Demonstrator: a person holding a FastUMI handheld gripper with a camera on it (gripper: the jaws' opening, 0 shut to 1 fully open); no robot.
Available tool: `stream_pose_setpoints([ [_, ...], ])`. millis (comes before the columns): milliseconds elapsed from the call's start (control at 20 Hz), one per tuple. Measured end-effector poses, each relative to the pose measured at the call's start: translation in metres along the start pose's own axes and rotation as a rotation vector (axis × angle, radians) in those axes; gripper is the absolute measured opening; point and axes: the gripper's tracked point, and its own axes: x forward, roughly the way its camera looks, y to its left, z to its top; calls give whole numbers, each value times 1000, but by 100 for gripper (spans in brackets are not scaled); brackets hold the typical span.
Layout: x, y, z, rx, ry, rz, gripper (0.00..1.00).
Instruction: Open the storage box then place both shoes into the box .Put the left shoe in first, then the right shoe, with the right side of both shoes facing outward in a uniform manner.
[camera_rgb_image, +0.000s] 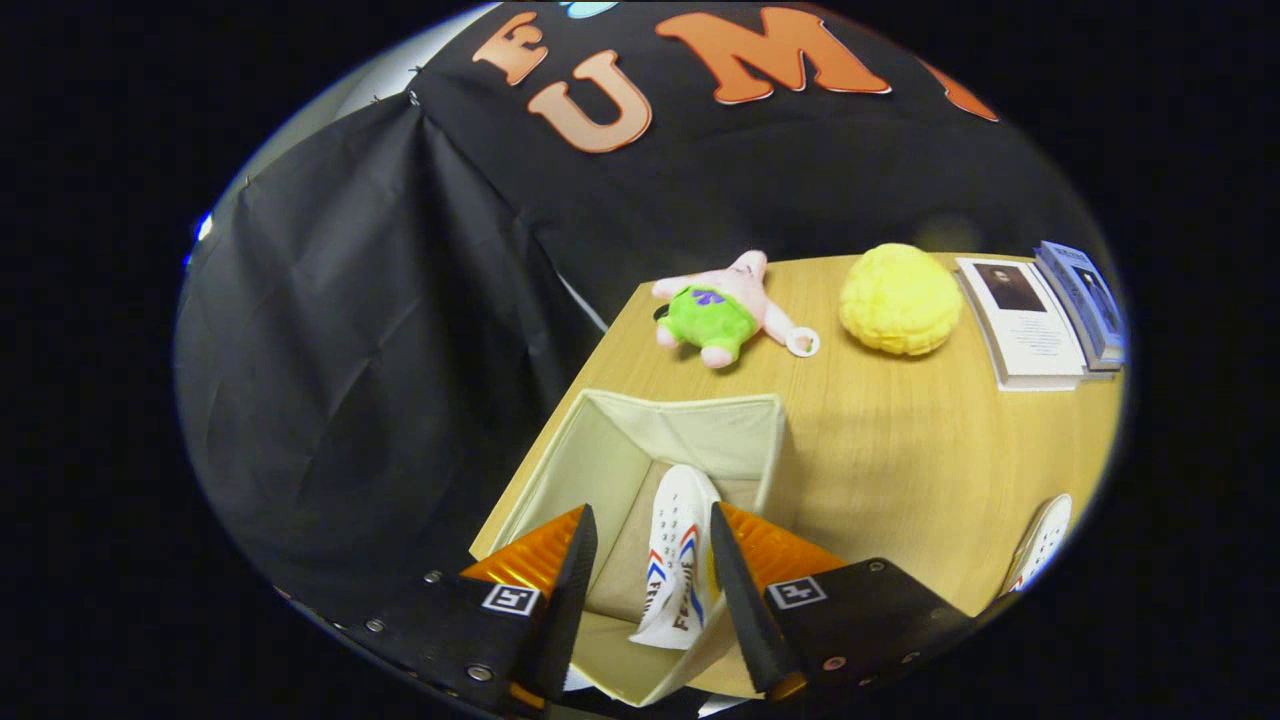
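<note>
Status: the cream fabric storage box (690, 425) sits open at the near corner of the light wooden table (900, 450), no lid in sight, so the opening step looks done. One white sneaker with red and blue side stripes (678, 560) is inside the box, standing steeply with one end up toward the box's far wall and the other end low near the front rim. The gripper (650, 560) hangs above the box opening, fingers spread moderately with the sneaker between them. There's a visible gap on the left finger's side; the right finger sits very close to the shoe, and I can't tell whether it touches. My read: not a two-sided clamp, so either just let go or about to. Can't confirm from this angle whether this is the left shoe, nor which side faces outward. A second white shoe with a dotted pattern (1042, 540) lies on the table well to the right of the box, partly cut off, clearly not boxed yet. So roughly halfway: box open, first shoe in (orientation unverified), second shoe left to pick, turn to match and drop in beside the first. Room in the box looks tight with the first shoe standing mid-box. Clutter beyond the box, well clear of it: pink starfish plush toy in green shorts (722, 308), yellow fluffy ball (900, 298), a stack of books (1050, 315).
</note>
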Motion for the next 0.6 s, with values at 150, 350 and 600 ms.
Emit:
stream_pose_setpoints([
  [150,-32,-48,11,17,-76,-87,84],
  [350,-77,-122,-7,50,-124,-243,91],
  [600,-132,-227,-55,142,-103,-443,91],
])
